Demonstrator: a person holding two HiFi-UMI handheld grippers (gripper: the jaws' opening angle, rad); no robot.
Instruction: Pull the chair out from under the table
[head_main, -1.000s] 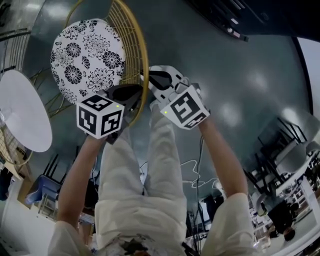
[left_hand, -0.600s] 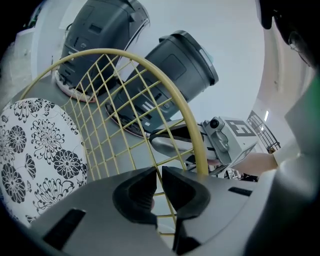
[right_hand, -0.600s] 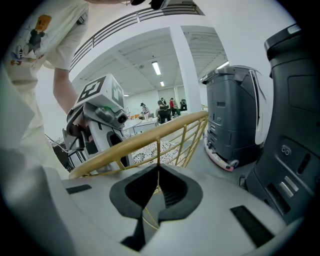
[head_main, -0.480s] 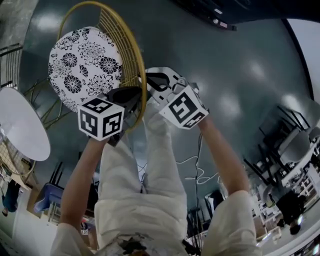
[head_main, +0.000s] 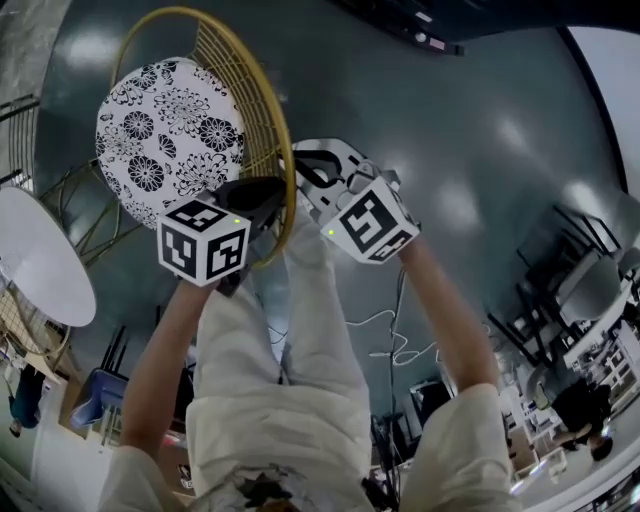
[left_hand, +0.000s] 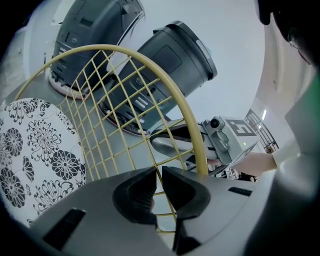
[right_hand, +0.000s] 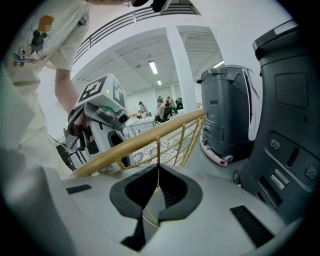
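So the pull looks nearly done, since the chair (head_main: 262, 100) at 11 o'clock, seemingly clear of the table (head_main: 40, 265) at 9 o'clock, is clamped by its backrest wires in the left tool (left_hand: 159, 182) and right tool (right_hand: 158, 182), and probably only a last steady backward tug is needed.

Looks like a big open hall, canteen or shared workspace: glossy grey floor (head_main: 470, 120), round white table (head_main: 40, 270), dark chairs and tables (head_main: 530, 345) off to the side, people (right_hand: 161, 109) seated far back under strip lights (right_hand: 152, 66), white column (right_hand: 181, 75), bulky grey machines (right_hand: 227, 107) parked nearby.
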